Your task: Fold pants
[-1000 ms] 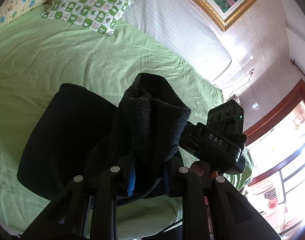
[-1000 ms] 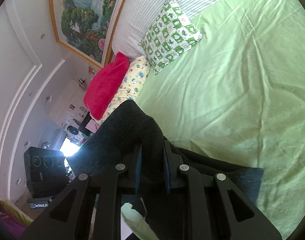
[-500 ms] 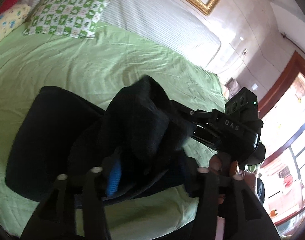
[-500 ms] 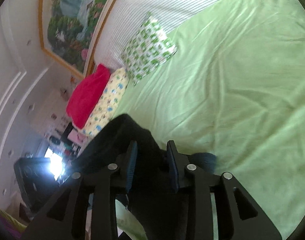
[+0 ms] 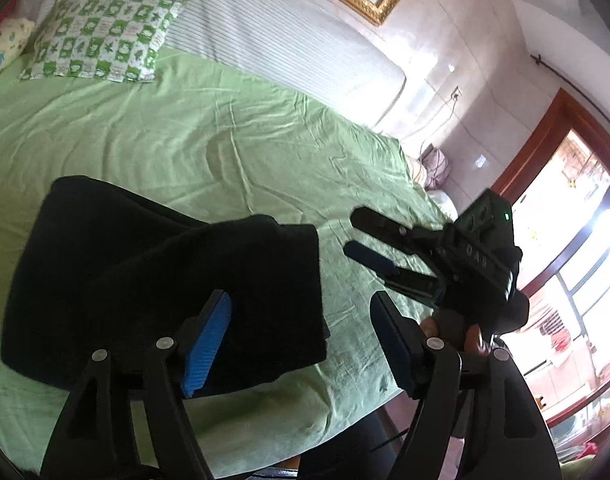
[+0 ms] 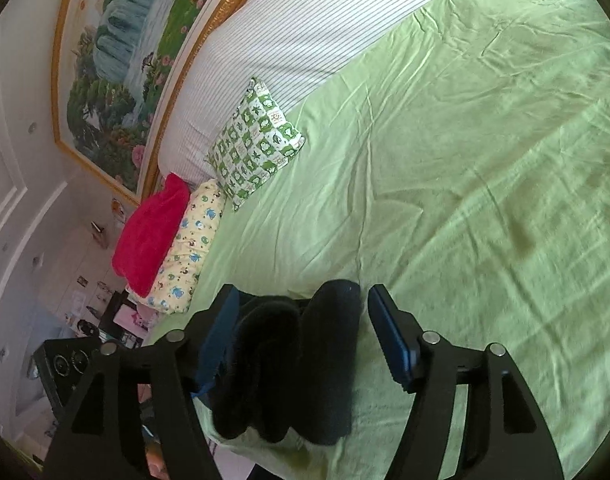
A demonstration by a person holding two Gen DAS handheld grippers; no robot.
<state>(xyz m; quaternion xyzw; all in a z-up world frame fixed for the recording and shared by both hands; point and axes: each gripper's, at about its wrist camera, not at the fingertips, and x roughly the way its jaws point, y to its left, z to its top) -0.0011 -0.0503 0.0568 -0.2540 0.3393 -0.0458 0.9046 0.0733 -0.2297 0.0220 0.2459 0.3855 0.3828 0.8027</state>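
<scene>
- A second ago both my grippers pinched the pants (image 5: pixel 165 280); now they lie folded on the bed (image 5: pixel 225 140).
- My left gripper (image 5: pixel 301 332) and right gripper (image 6: pixel 301 332) have just been opening, wide, gripping nothing.

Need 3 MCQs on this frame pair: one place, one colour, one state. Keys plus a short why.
1. Where do the dark pants lie?
A. on the green sheet near the bed's front edge
B. on the checked pillow
C. on the floor

2. What colour is the pillow next to the yellow printed one?
A. blue
B. red
C. white

3. How does the left gripper stand?
A. shut on the pants
B. shut on nothing
C. open

Key: A, the folded cloth rests on the sheet by the near edge; B, a red pillow lies against the yellow one; C, its jaws have just been opening and the pads stand apart, clear of the cloth.
</scene>
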